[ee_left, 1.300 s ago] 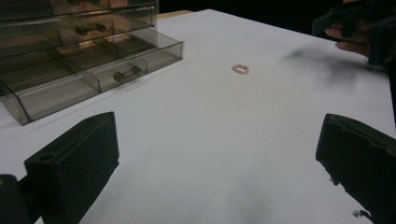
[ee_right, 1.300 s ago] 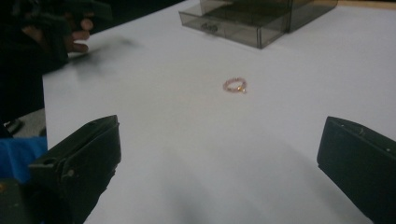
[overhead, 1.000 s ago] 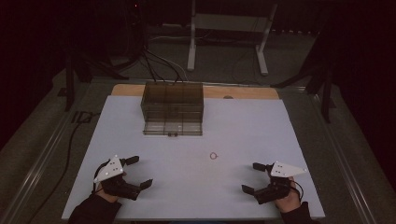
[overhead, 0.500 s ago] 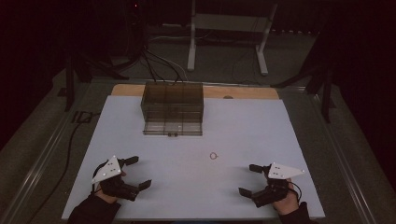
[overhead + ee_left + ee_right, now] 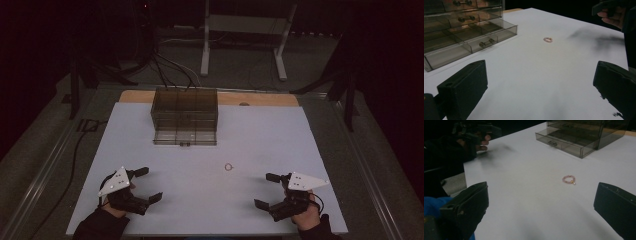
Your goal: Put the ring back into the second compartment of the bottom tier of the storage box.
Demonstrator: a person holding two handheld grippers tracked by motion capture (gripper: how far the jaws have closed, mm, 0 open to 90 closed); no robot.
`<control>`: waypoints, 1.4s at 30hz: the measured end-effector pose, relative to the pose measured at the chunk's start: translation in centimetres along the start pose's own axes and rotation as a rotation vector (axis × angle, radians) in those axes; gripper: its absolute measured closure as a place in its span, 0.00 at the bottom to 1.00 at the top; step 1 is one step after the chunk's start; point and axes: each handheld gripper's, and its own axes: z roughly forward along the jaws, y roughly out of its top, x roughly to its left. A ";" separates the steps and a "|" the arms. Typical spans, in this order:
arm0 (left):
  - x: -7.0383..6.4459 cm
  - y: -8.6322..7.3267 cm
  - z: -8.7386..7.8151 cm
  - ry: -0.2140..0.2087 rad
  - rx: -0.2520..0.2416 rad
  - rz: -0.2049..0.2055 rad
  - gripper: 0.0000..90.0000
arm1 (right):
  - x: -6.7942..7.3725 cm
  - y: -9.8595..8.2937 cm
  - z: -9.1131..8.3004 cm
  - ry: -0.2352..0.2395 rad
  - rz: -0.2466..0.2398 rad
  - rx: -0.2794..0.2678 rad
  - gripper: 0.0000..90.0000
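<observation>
Left gripper point(image 5: 145, 184) low over the near-left of the white table point(image 5: 260, 130), jaws spread wide, nothing between them. Held from below by a hand point(image 5: 114, 205) in a dark sleeve. Pointed across the sheet toward the middle, seen in its own view with bare white between both jaws.

Smoky clear drawer box point(image 5: 185, 116) at the far middle, bottom drawer point(image 5: 185, 137) pulled out toward the person, upper drawers shut. Two small handles on the open drawer's front.

Small pinkish ring point(image 5: 228, 167) flat on the table, right of centre, in front of the box and well apart from it, between the two grippers and nearer the right one. Touched by nothing.

Right gripper point(image 5: 266, 190) low over the near-right, jaws likewise wide apart and empty, aimed leftward at the ring point(image 5: 568, 179).
</observation>
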 end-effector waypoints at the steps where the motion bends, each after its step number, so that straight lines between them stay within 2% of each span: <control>1: 0.0 0.0 0.0 0.001 -0.002 -0.001 0.01 | 0.0 0.1 0.0 -0.003 -0.003 0.000 0.00; 13: 0.1 0.0 0.0 -0.003 -0.009 -0.010 0.01 | -0.3 1.1 0.0 -0.004 0.017 -0.023 0.00; 22: 0.1 0.0 0.0 -0.003 0.002 0.000 0.01 | -0.5 2.0 0.5 -0.009 0.019 -0.029 0.00; 30: 0.1 0.0 0.1 -0.008 -0.005 -0.009 0.01 | -1.0 3.0 1.8 -0.019 0.012 -0.030 0.00; 42: 0.1 0.0 0.1 -0.010 -0.005 -0.011 0.01 | -1.5 3.9 3.3 0.007 0.011 -0.012 0.00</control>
